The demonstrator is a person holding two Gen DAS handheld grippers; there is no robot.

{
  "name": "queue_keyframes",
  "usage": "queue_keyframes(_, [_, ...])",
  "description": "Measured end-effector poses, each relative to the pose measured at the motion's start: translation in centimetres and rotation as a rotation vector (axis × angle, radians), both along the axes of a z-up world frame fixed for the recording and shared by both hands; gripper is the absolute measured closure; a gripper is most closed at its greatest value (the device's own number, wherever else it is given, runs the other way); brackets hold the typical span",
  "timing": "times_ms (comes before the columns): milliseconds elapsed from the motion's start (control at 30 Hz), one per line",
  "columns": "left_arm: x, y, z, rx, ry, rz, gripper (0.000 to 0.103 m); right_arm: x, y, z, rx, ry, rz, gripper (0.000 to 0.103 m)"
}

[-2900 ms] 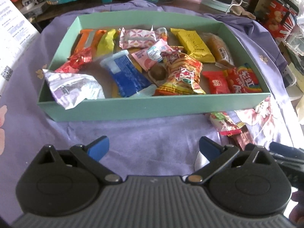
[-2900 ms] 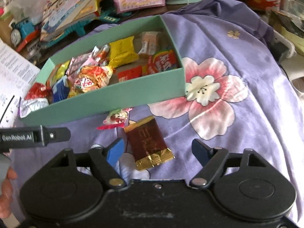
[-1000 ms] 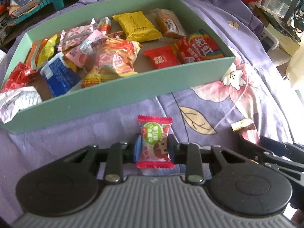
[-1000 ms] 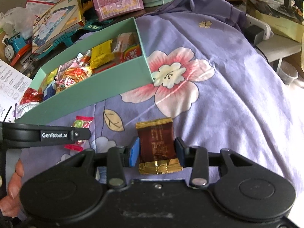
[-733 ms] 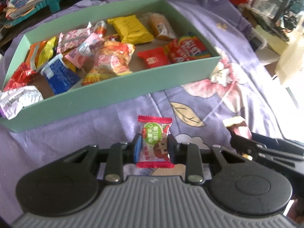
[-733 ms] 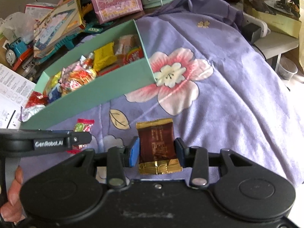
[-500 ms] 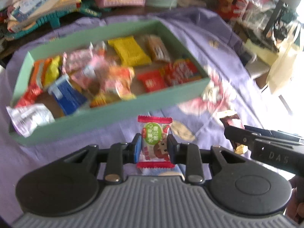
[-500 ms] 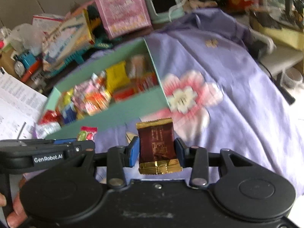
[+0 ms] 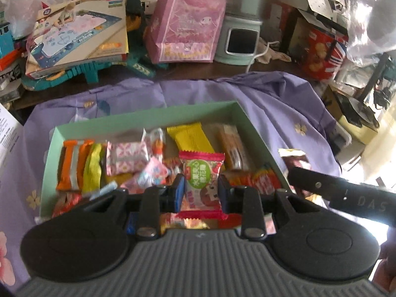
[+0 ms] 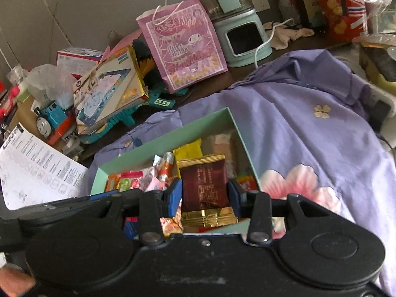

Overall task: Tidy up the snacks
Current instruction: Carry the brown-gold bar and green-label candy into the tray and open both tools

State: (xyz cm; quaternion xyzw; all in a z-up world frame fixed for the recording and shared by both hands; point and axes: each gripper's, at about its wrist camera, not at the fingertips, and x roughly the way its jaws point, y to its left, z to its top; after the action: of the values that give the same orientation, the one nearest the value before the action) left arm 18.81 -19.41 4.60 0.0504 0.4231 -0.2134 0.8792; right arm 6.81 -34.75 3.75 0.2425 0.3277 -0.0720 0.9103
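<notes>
Two grippers: both loaded, both up over the green box (image 9: 257,133)
Left gripper (image 9: 201,193): blue pads pinching a red-edged candy packet (image 9: 201,173) with a green round label — it stands upright between the fingers, above the near middle of the box
Right gripper (image 10: 205,195): clamped on a dark brown snack packet (image 10: 204,185) with gold crimped ends, upright, over the right half of the box
Box contents: a jumble — yellow wafer pack (image 9: 189,136) and a brown bar (image 9: 232,148) at the far right, pink patterned packet (image 9: 126,158) and orange and yellow-green wrappers (image 9: 79,163) at the left
Box position: sitting on a purple flowered cloth (image 10: 309,128), its long side running left to right
Far side: pink gift bag (image 10: 183,42), a mint-green appliance (image 10: 245,37) to its right, a toy box (image 10: 109,86) and a blue toy train (image 10: 49,118) to its left
Left edge: a printed paper sheet (image 10: 34,163) beside the cloth
</notes>
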Motion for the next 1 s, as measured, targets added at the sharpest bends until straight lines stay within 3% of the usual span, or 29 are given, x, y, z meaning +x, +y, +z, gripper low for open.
queue_keyframes(433, [3.9, -1.9, -3.5, 0.02, 0.074, 0.017, 0.075, 6.1, -1.0, -1.7, 0.024, 0.044, -0.004, 0.063])
queue_keyframes(500, [4.3, -2.3, -3.6, 0.026, 0.069, 0.022, 0.074, 6.6, -1.0, -1.5, 0.021, 0.036, -0.002, 0.057])
queue_keyframes(533, [4.4, -2.5, -3.7, 0.028, 0.064, 0.025, 0.071, 6.8, -1.0, -1.3, 0.019, 0.024, 0.003, 0.05])
queue_keyframes(567, [4.5, -2.7, -3.7, 0.034, 0.057, 0.024, 0.05, 6.7, -1.0, -1.1, 0.021, 0.013, 0.003, 0.027])
queue_keyframes(600, [4.5, -2.9, -3.7, 0.044, 0.053, 0.023, 0.022, 6.7, -1.0, -1.0, 0.021, 0.0, -0.004, 0.008])
queue_keyframes(667, [4.0, -3.2, -3.6, 0.073, 0.004, 0.029, 0.007, 6.3, -1.1, -0.8, 0.015, -0.022, -0.008, 0.005])
queue_keyframes(733, [3.5, -3.4, -3.7, 0.094, -0.019, 0.012, 0.007, 6.1, -1.2, -0.8, 0.016, -0.012, -0.004, 0.0])
queue_keyframes(1000, [2.6, -2.8, -3.9, 0.096, 0.021, 0.014, 0.001, 4.8, -0.9, -1.3, 0.029, 0.015, -0.017, 0.0])
